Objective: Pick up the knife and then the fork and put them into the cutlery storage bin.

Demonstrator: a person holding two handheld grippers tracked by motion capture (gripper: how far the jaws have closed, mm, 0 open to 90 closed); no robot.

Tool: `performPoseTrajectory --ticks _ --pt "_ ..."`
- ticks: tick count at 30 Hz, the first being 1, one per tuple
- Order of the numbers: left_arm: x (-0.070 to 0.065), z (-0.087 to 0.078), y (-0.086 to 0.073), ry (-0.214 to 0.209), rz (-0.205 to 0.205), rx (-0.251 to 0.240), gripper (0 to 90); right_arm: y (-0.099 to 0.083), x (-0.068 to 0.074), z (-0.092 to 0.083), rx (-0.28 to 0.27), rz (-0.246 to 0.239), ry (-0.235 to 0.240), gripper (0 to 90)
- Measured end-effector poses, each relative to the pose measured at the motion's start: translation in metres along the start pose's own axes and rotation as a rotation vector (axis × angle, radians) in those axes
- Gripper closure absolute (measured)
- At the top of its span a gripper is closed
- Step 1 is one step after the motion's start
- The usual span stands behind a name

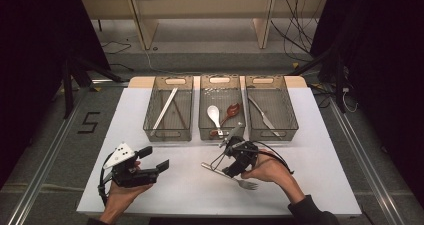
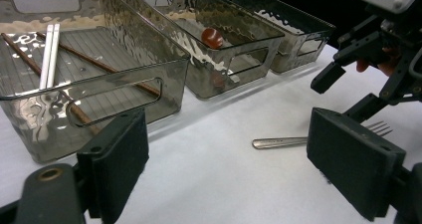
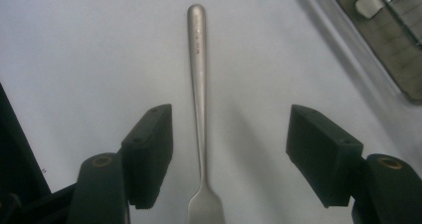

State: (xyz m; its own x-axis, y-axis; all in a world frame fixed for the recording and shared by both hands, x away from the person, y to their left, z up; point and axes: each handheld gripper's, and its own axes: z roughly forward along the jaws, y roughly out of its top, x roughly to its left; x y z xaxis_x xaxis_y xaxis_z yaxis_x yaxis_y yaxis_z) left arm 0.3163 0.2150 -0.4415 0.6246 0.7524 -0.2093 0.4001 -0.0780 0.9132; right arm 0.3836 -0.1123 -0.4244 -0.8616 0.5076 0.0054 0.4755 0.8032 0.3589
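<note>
1. My right gripper has its fingers released, straddling the fork without touching it.
2. The fork lies on the white desk, before the middle bin.
3. Left gripper, left of the fork: fingers released, empty.
4. A floor mark reading "5" lies left of the desk.

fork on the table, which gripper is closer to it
Right. The right gripper hangs over the fork, jaws open astride its handle. The left gripper rests off to the fork's left, apart from it.

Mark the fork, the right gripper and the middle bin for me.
fork (image 3: pixel 198 74), right gripper view, on its handle.
right gripper (image 3: pixel 229 159), right gripper view, midway between its open jaws.
middle bin (image 1: pixel 222 133), high view, on its near wall.
</note>
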Motion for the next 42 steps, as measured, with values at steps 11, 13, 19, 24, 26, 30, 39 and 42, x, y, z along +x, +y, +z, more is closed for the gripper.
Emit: performPoseTrajectory --ticks 11,13,19,24,26,30,39,42 --pt "0.0 0.0 0.0 -0.002 0.001 0.0 16.3 -0.002 0.005 0.015 0.077 -0.037 0.012 43.6" --pt "0.0 0.0 0.0 -0.002 0.004 0.002 16.3 -0.002 0.006 0.017 0.086 -0.039 0.008 45.0" --pt "0.0 0.0 0.0 -0.005 0.004 0.003 16.3 -0.003 0.007 0.023 0.11 -0.054 0.017 49.2" --pt "0.0 0.0 0.0 -0.004 0.005 0.003 16.2 -0.003 0.008 0.026 0.126 -0.064 0.017 52.7" --pt "0.0 0.0 0.0 -0.005 0.005 0.003 16.3 -0.003 0.009 0.027 0.133 -0.065 0.019 54.2" --pt "0.0 0.0 0.0 -0.004 0.005 0.003 16.2 -0.003 0.009 0.028 0.146 -0.066 0.022 56.9" --pt "0.0 0.0 0.0 -0.004 0.005 0.004 16.3 -0.004 0.009 0.032 0.165 -0.061 0.02 63.9" --pt "0.0 0.0 0.0 -0.004 0.005 0.004 16.3 -0.004 0.009 0.033 0.173 -0.068 0.015 66.2"
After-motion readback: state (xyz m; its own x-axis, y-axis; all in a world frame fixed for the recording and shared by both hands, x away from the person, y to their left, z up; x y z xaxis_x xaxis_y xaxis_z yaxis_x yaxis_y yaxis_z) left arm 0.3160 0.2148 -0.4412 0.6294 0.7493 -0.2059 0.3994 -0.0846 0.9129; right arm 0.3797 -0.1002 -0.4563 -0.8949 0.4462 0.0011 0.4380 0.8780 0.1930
